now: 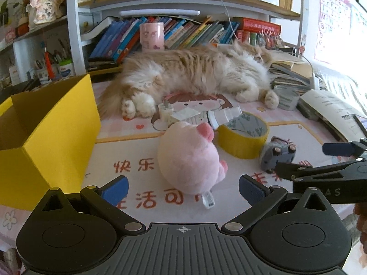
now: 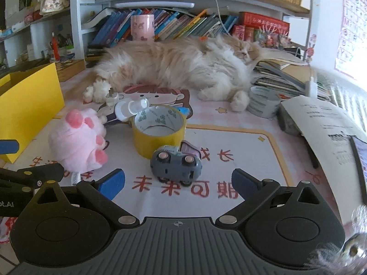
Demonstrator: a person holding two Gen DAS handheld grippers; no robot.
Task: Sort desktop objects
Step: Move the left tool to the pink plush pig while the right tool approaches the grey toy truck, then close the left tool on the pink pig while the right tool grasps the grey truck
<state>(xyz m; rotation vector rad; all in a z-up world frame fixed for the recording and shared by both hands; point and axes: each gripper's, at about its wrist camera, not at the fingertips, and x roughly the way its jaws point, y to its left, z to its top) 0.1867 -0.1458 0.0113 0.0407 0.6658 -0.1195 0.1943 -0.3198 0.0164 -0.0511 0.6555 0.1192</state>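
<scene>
A pink plush pig (image 1: pixel 190 158) lies on the desk mat just ahead of my open left gripper (image 1: pixel 183 189); it also shows in the right wrist view (image 2: pixel 78 137). A grey toy car (image 2: pixel 176 165) lies on its side just ahead of my open right gripper (image 2: pixel 179 183); it also shows in the left wrist view (image 1: pixel 277 155). A yellow tape roll (image 2: pixel 158 130) stands behind the car, also seen in the left wrist view (image 1: pixel 243 135). A white plug (image 1: pixel 165 111), a clear bottle (image 1: pixel 224 115) and a small paper box (image 1: pixel 185 115) lie behind the pig. An open yellow box (image 1: pixel 57 135) stands at left.
A fluffy orange-and-white cat (image 1: pixel 197 73) sleeps across the back of the desk. A grey tape roll (image 2: pixel 261 102) and stacked books and papers (image 2: pixel 321 119) are at the right. Shelves of books (image 1: pixel 174 32) and a pink cup (image 1: pixel 151 36) stand behind.
</scene>
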